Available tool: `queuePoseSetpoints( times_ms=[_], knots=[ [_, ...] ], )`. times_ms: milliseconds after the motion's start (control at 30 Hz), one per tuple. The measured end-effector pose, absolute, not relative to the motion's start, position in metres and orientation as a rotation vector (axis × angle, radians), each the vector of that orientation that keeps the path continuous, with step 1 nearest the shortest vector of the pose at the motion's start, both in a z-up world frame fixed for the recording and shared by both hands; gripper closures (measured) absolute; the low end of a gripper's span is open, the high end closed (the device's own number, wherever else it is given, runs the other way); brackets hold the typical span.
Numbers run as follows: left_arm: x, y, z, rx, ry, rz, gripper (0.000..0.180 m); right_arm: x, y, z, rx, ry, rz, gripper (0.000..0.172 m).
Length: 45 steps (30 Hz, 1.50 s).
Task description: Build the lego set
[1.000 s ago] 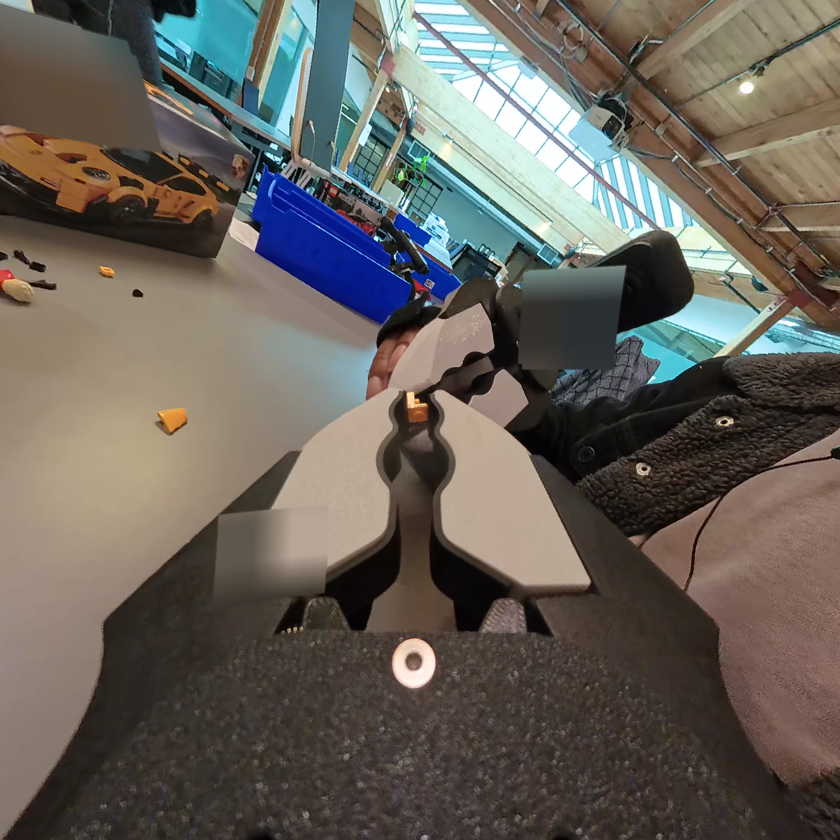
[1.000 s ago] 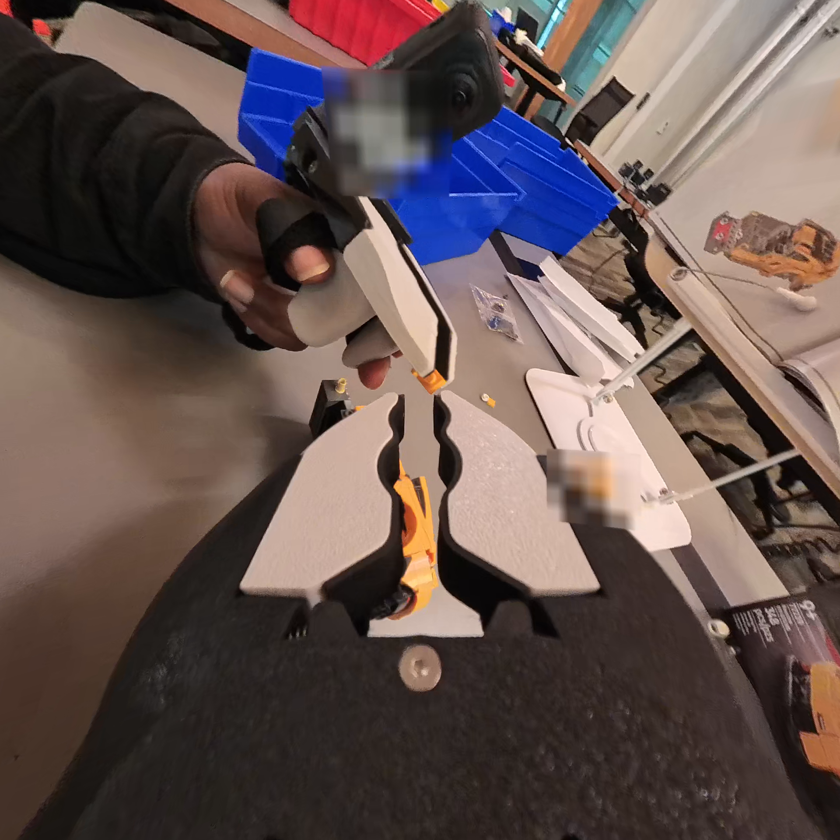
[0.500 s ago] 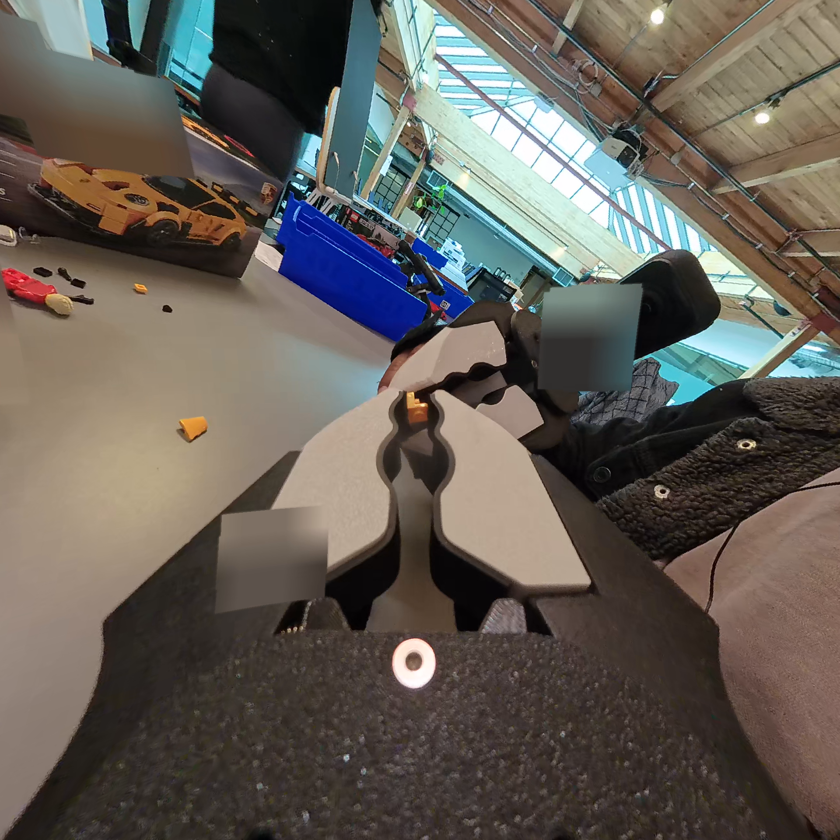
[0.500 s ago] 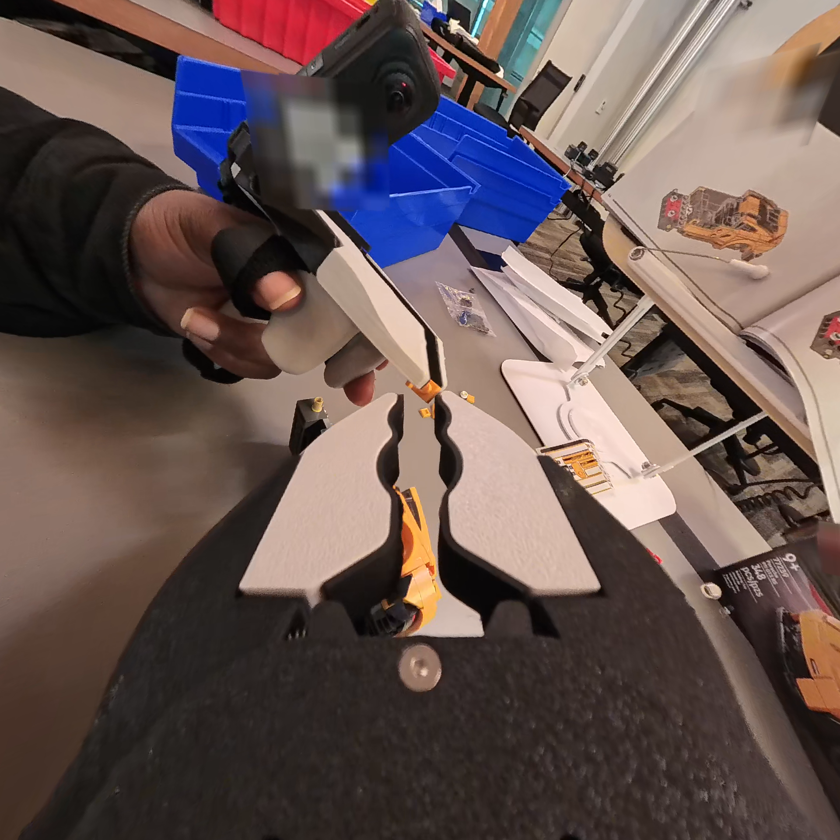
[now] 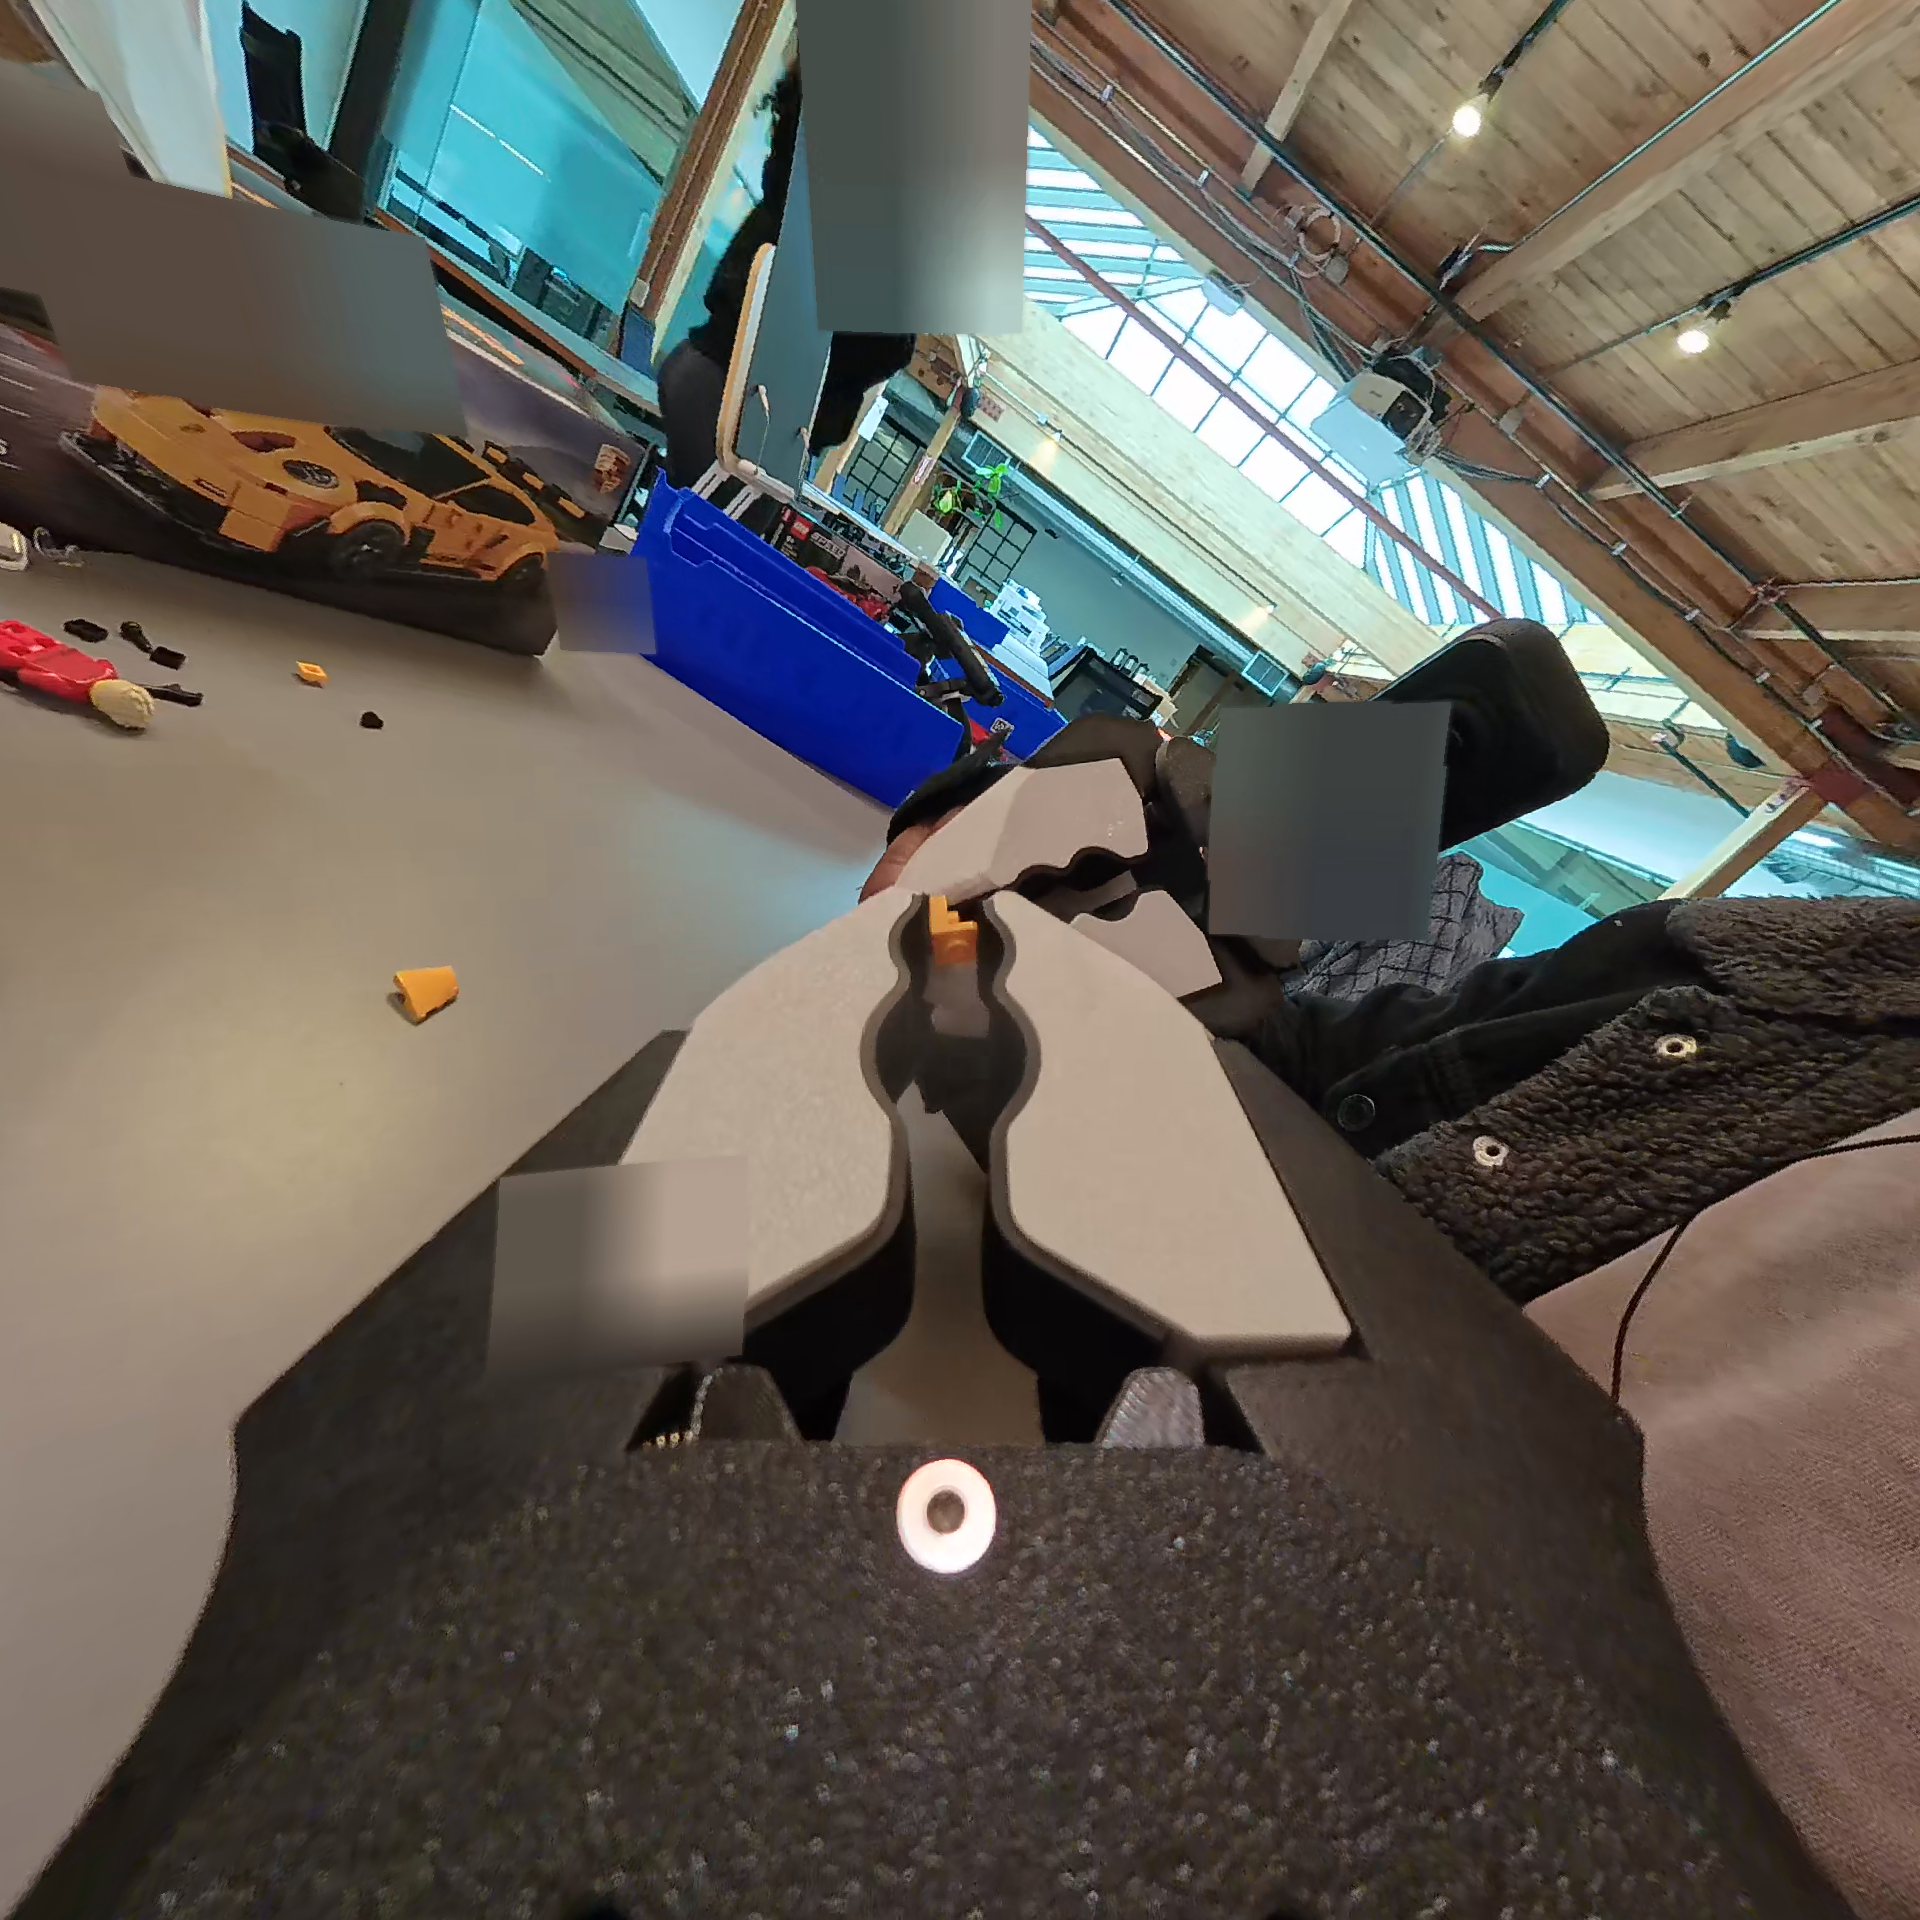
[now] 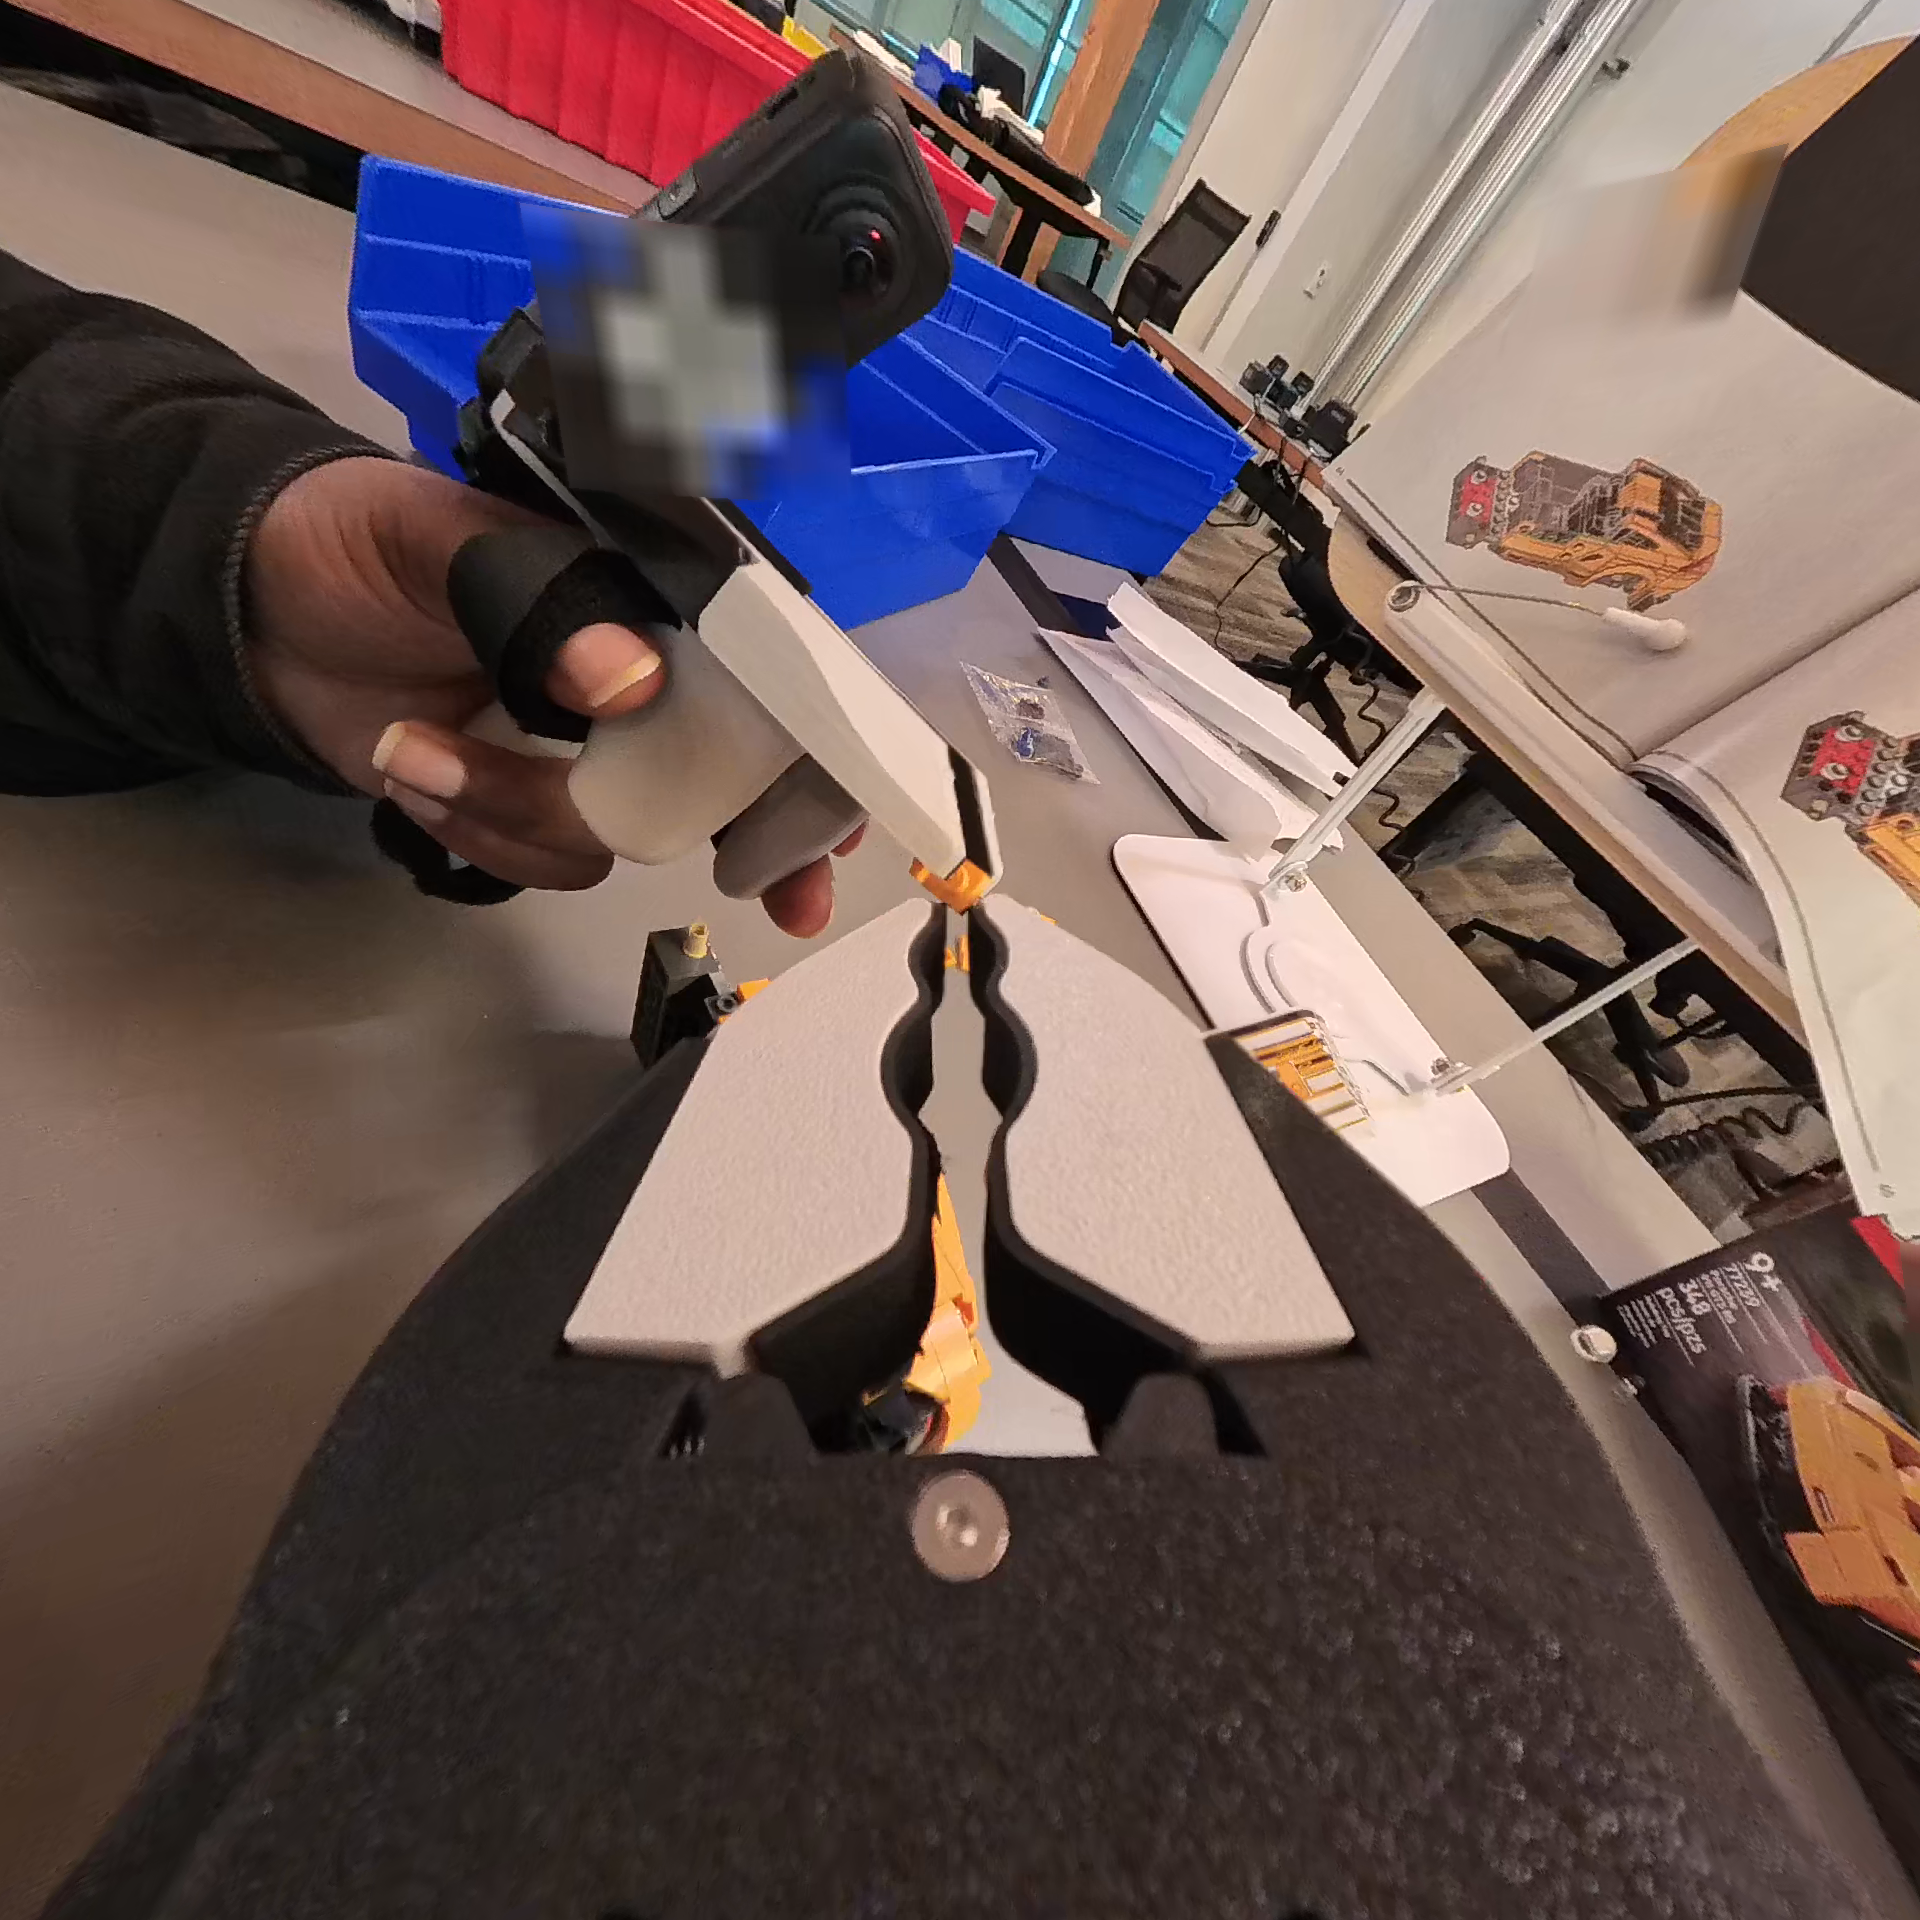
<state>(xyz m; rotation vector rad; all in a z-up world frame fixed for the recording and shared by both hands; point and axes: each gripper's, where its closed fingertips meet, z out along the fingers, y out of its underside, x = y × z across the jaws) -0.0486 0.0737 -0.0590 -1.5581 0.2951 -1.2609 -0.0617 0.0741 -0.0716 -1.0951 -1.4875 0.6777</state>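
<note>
Orange plastic, a small brick piece (image 5: 951, 928), sits pinched at the fingertips of the left gripper (image 5: 948, 920); both grey pads press on it, seen also from the right wrist view, where the piece (image 6: 951, 886) juts from the tip of that gripper (image 6: 956, 868). A hand (image 6: 416, 665) in a black sleeve holds that tool, one finger through a black strap.

Right gripper (image 6: 958, 914): fingers nearly pressed together, tips meeting the same orange piece from below. Whether its pads actually clamp the piece, cannot tell. From the left wrist view this gripper (image 5: 961, 888) comes in from the upper right, its tip touching the brick.

Beneath the right gripper, seen through the slot between its fingers, lies an orange brick-built car body (image 6: 951, 1340) on the grey counter (image 6: 208, 1091). Just left of the fingertips stands a small black block (image 6: 670, 987) with a tan stud.

Around:
- loose orange wedge piece (image 5: 424, 989) on the counter, well left of the left gripper
- red-and-tan tool (image 5: 73, 675) and scattered black bits far left
- box with a printed orange car (image 5: 312, 499)
- blue bins (image 6: 935, 457) behind
- white stand base (image 6: 1309, 997), clear bag of parts (image 6: 1029, 717), open instruction booklet (image 6: 1662, 499)
</note>
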Motion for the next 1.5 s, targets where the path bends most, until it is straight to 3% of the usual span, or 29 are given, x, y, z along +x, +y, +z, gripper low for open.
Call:
queuePoseSetpoints(
  times_ms=[167, 767, 1000, 1500],
  knots=[
    [-0.05, 0.075, -0.058, -1.542, 0.272, -1.254, 0.172, -0.063, 0.072, -0.071, -1.102, -1.479, 0.665, 0.158],
    [-0.053, 0.08, -0.056, -1.512, 0.19, -1.21, 0.172, -0.064, 0.081, -0.068, -1.082, -1.405, 0.555, 0.168],
    [-0.054, 0.081, -0.055, -1.502, 0.175, -1.215, 0.173, -0.066, 0.077, -0.068, -1.074, -1.403, 0.575, 0.156],
    [-0.051, 0.08, -0.057, -1.507, 0.151, -1.292, 0.172, -0.065, 0.076, -0.063, -1.028, -1.394, 0.572, 0.16]
  ],
)
